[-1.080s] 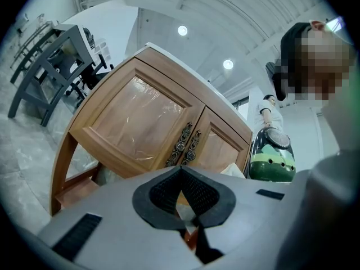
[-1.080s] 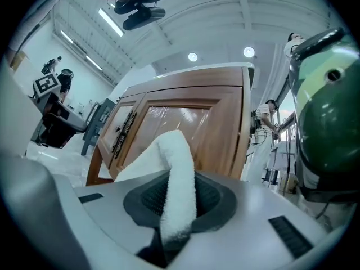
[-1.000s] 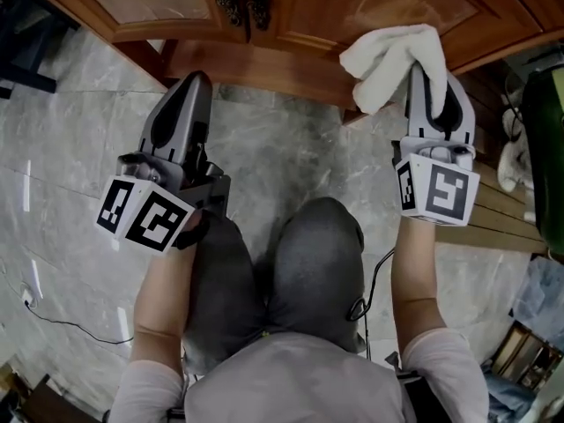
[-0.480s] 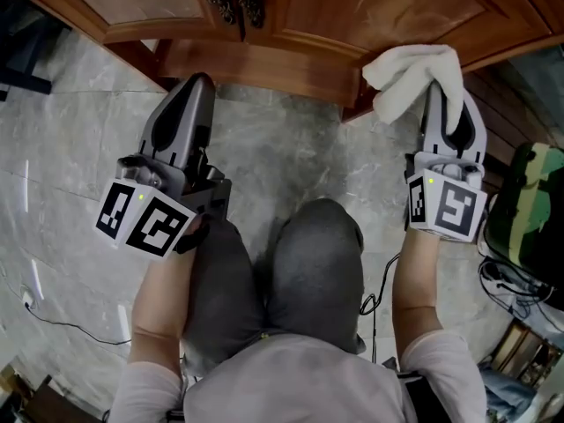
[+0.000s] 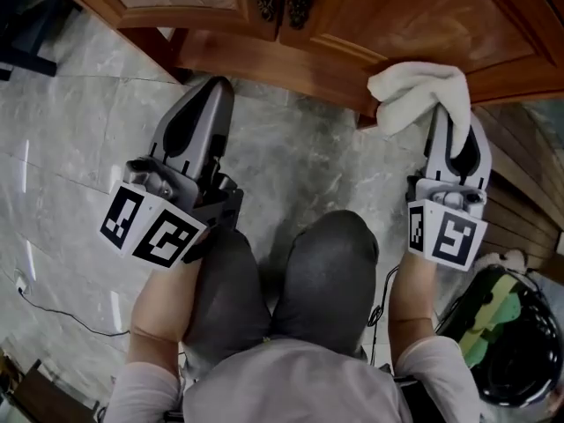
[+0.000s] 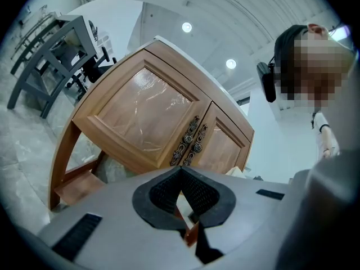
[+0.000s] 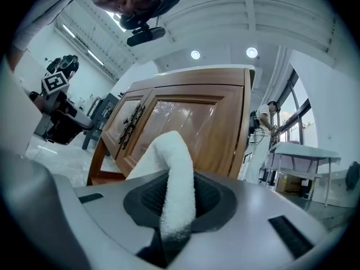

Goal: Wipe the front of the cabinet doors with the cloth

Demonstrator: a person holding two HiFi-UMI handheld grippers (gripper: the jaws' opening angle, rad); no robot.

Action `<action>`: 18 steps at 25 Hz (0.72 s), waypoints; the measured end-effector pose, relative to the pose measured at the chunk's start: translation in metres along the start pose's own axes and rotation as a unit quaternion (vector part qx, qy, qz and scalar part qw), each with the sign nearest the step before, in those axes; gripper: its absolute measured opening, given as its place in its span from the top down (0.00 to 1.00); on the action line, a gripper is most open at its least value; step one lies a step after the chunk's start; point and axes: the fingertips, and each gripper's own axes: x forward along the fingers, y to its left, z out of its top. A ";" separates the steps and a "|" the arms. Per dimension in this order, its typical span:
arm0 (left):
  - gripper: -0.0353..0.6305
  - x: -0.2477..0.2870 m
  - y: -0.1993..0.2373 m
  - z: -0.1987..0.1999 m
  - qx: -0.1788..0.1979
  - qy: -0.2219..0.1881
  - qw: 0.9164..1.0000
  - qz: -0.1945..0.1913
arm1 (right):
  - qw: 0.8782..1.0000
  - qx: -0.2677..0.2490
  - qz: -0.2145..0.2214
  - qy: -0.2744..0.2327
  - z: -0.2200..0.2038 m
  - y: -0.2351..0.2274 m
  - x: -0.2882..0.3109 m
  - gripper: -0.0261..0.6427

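The cloth (image 5: pixel 414 95) is white, the cabinet doors (image 5: pixel 414 16) reddish-brown, the floor (image 5: pixel 300 157) veined grey, the trousers (image 5: pixel 322 271) dark grey.

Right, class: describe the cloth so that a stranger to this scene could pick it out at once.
Start at the wooden cabinet on the grey floor. Near its right door's bottom edge, the right gripper grips the cloth. It alone is white, soft and crumpled.

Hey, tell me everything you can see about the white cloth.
The cloth is white, thick and terry-like, bunched into soft folds. The right gripper is shut on one end, and the rest bulges past its tips toward the cabinet's right door, low down near the bottom rail. Whether it touches the wood cannot be told.
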 end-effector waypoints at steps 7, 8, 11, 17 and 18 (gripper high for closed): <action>0.92 -0.001 0.013 -0.007 -0.002 0.014 1.000 0.007 | 0.999 -0.011 0.035 -0.002 -0.001 0.037 0.016 0.84; 0.92 0.001 0.012 -0.009 -0.007 0.017 1.000 0.004 | 0.999 -0.013 0.040 -0.002 0.001 0.040 0.017 0.84; 0.92 0.007 0.001 -0.016 -0.019 0.031 0.999 -0.005 | 0.999 -0.017 0.050 -0.002 0.013 0.045 0.018 0.84; 0.92 0.018 -0.036 0.003 -0.027 0.047 0.999 -0.001 | 0.996 0.014 0.083 0.025 0.037 0.049 0.024 0.84; 0.92 0.020 -0.041 0.008 -0.024 0.052 0.998 -0.001 | 0.996 0.016 0.087 0.023 0.045 0.051 0.025 0.84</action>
